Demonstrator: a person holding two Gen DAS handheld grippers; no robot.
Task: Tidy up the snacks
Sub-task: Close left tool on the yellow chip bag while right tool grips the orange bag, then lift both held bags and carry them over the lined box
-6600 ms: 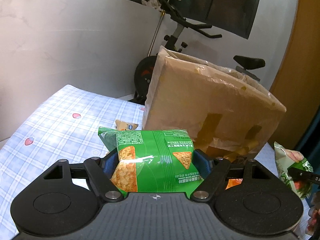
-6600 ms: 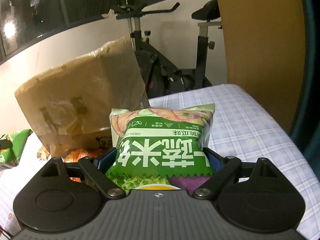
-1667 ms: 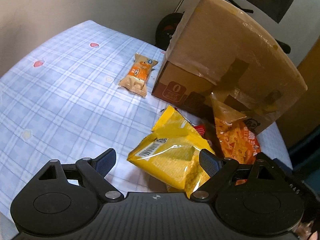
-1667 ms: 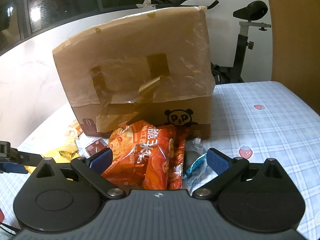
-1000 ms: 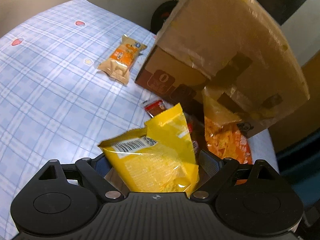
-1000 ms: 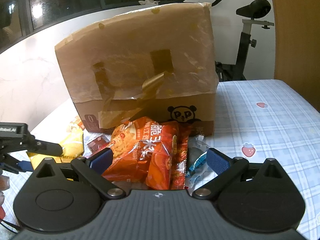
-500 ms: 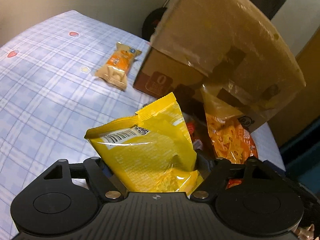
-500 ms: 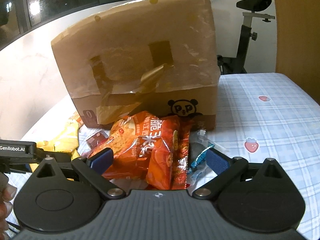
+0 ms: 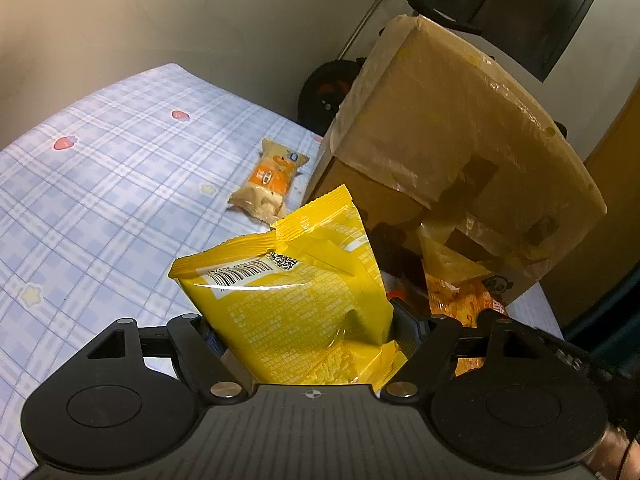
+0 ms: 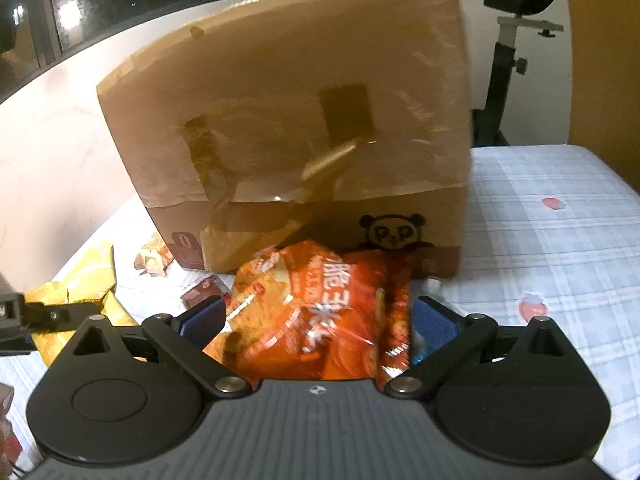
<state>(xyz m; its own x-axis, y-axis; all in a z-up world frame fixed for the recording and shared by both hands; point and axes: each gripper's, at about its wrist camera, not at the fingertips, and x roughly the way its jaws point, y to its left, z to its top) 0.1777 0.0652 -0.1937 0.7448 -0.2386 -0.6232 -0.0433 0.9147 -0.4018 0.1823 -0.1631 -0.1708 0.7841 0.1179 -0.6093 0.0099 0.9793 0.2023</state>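
Observation:
My left gripper (image 9: 306, 330) is shut on a yellow snack bag (image 9: 296, 280) and holds it off the checked cloth, in front of the big cardboard box (image 9: 452, 120). The yellow bag also shows at the left of the right wrist view (image 10: 86, 280). My right gripper (image 10: 318, 316) has its blue pads against both sides of an orange-red chip bag (image 10: 320, 308) that stands before the box (image 10: 300, 120); the view is blurred. The same orange bag shows in the left wrist view (image 9: 464, 300).
A small orange-and-tan snack pack (image 9: 268, 184) lies on the cloth left of the box. A small red packet (image 10: 204, 292) and a blue wrapper (image 10: 424, 344) lie near the orange bag. An exercise bike (image 10: 516, 40) stands behind the table.
My left gripper closed on the yellow bag and lifted it. My right gripper moved forward and closed around the orange-red bag. The green bags held earlier are gone from both grippers.

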